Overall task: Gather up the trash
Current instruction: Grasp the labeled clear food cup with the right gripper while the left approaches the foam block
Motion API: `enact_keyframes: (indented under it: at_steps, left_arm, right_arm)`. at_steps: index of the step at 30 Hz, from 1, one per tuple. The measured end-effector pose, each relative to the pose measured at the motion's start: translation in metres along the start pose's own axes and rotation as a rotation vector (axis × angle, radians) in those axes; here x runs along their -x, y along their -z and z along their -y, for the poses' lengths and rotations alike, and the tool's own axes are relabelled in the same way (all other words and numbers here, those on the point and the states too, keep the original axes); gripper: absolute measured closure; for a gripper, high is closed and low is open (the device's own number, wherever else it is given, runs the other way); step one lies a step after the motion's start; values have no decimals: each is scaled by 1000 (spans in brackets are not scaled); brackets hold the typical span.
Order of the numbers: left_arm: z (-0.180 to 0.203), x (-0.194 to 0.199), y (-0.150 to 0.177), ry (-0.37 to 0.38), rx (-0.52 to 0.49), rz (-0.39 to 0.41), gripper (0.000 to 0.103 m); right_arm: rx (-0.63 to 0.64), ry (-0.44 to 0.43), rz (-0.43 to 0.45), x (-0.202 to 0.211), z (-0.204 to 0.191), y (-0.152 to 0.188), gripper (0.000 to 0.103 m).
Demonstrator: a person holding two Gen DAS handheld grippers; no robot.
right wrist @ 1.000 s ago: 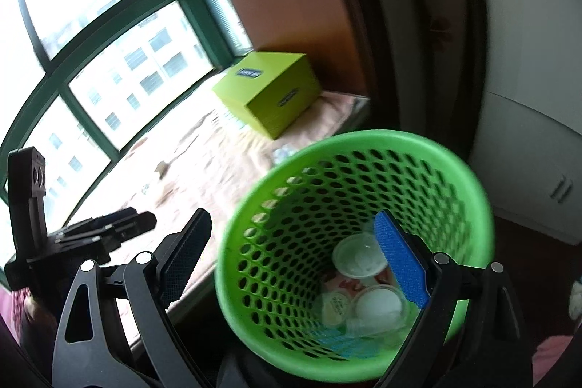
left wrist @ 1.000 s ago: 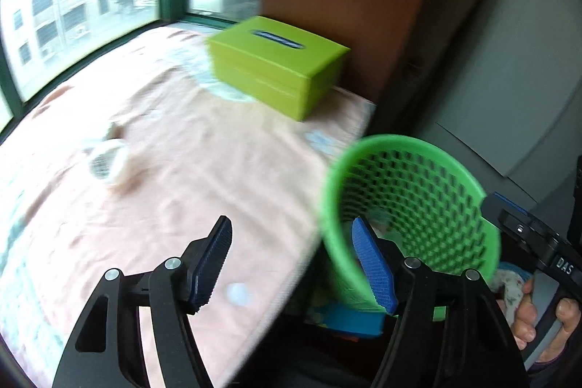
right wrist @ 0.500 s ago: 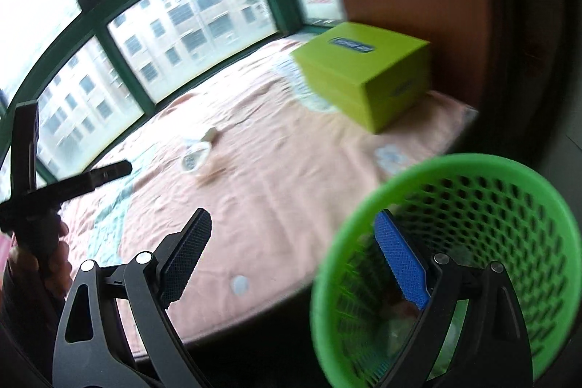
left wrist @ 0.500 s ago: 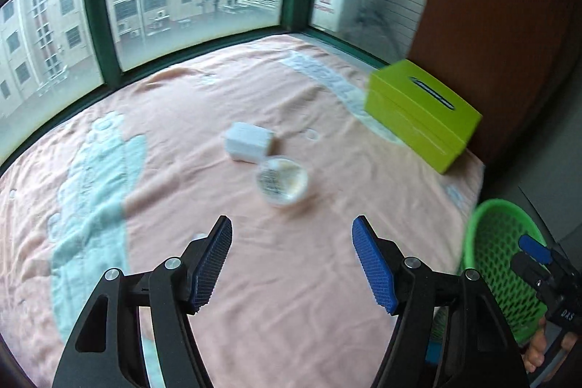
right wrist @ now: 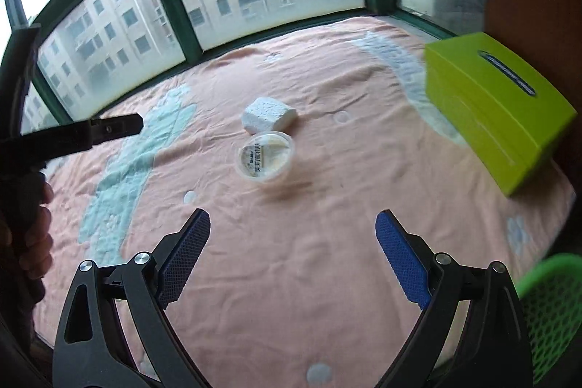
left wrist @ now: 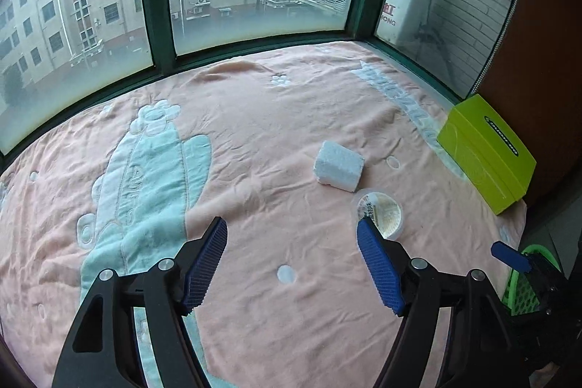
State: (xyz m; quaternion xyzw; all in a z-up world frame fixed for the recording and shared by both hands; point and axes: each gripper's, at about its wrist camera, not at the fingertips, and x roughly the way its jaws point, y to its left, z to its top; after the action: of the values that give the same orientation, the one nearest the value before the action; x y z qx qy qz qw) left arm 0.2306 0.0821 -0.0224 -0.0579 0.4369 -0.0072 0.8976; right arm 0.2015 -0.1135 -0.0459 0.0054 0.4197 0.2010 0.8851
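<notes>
Pink blanket (right wrist: 291, 242) on the window ledge bears two pieces of trash not yet collected, a white foam block (right wrist: 268, 114) and, just in front of it, a clear plastic cup (right wrist: 266, 155), while the green mesh basket (right wrist: 553, 308) waits off the ledge's right edge. Left gripper (left wrist: 291, 264) and right gripper (right wrist: 293, 255) both hover above the blanket with jaws released and nothing between them. A second ago both were at the basket, which already held some cups; they have swung to face the ledge, and the left jaws have just been opening a little wider.
</notes>
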Motion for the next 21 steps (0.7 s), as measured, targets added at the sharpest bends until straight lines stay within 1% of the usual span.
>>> enact_keyframes:
  at_steps: [6,13,16,20,21]
  left_arm:
    - [-21,-12,-12,-20,31,-8,28]
    - [-40,-25,-19,-32,65,-21,27]
    - [-48,-32,-21,-34,82,-30,27]
    - [-52,-40,-24,-32,98,-37,27]
    - [-51,-43,-25,-30,99,-41,27]
  right_arm:
    - [29,-16,-49,-45,-11,-15,11]
    - [87,14,-122,-97,-22,-26,11]
    - [97,26,-151,-116,-22,-29,11]
    - [95,32,-164,-130,-21,-33,12]
    - [97,29,-167,-133,-21,-34,14]
